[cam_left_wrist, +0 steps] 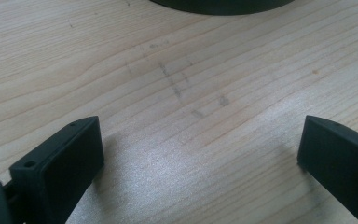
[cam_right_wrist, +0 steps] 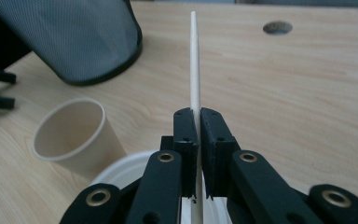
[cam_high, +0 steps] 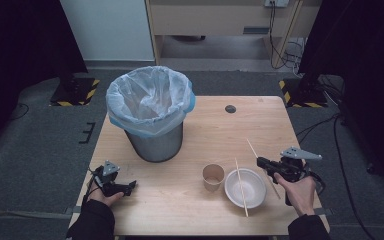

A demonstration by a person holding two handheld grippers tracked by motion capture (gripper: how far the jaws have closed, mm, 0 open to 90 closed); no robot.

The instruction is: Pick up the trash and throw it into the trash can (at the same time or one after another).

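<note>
right gripper [cam_right_wrist: 195,154]: clamped on a chopstick [cam_right_wrist: 194,60], pinched low on the shaft. In the high view the stick [cam_high: 252,148] pokes out past the gripper [cam_high: 261,162] toward the table's far side.
left gripper [cam_left_wrist: 196,154]: jaws spread wide, nothing between them, low over bare table [cam_left_wrist: 177,70]. In the high view it sits at the front-left edge [cam_high: 130,186].
second chopstick [cam_high: 241,186]: lies across the bowl [cam_high: 245,188], ends overhanging the rim both ways.
bin [cam_high: 152,112]: back left, lined with a white bag, mouth open. Nothing visible inside from this angle.
cup [cam_high: 213,176]: upright, just left of the bowl, looks empty.
bowl contents: only the stick resting across it.
likely step: carrying the held stick to the bin, judging by the layout.
risk 1: thin round stick in flat pads may pivot or slip if swung fast.
risk 2: long free end could snag the bag rim or knock the cup over on the way across.
risk 3: dropped short, it lands on the table beside the bin.
risk 4: second stick rolls off the bowl if bumped.
</note>
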